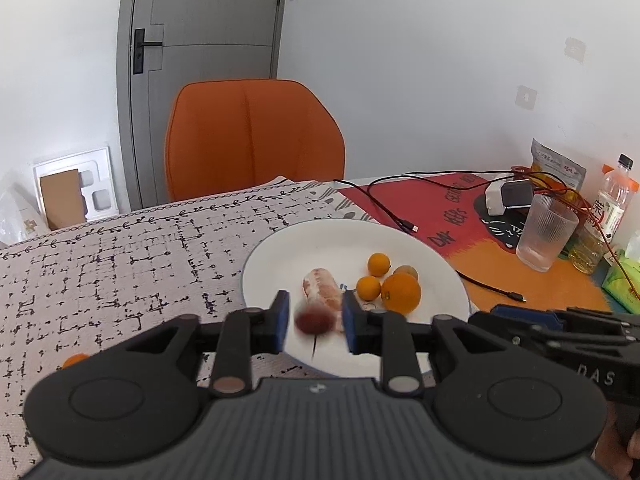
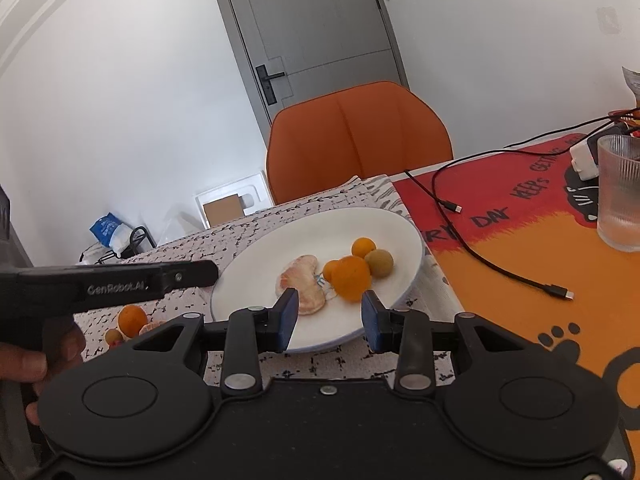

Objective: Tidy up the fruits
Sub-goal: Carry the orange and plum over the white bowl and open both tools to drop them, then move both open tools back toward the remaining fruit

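Observation:
A white plate (image 1: 256, 256) (image 2: 400, 220) sits on the patterned cloth. It holds a peeled citrus segment (image 1: 322, 288) (image 2: 302, 288), two small oranges (image 1: 379, 264) (image 1: 368, 288), a bigger orange (image 1: 401, 293) (image 2: 351, 278) and a brownish-green round fruit (image 1: 406, 272) (image 2: 379, 263). My left gripper (image 1: 316, 322) hangs over the plate's near part with its jaws apart. A blurred dark red cherry (image 1: 314, 322) with a stem is between the pads and touches neither. My right gripper (image 2: 330, 318) is open and empty over the plate's near rim, and the bigger orange lies just past its tips.
Several loose fruits (image 2: 132, 318) lie on the cloth left of the plate. A ribbed glass (image 1: 546, 232) (image 2: 620, 196), black cables (image 1: 400, 220) (image 2: 500, 268), a bottle (image 1: 616, 196) and a charger (image 1: 508, 196) stand on the red-orange mat to the right. An orange chair (image 1: 252, 140) is behind the table.

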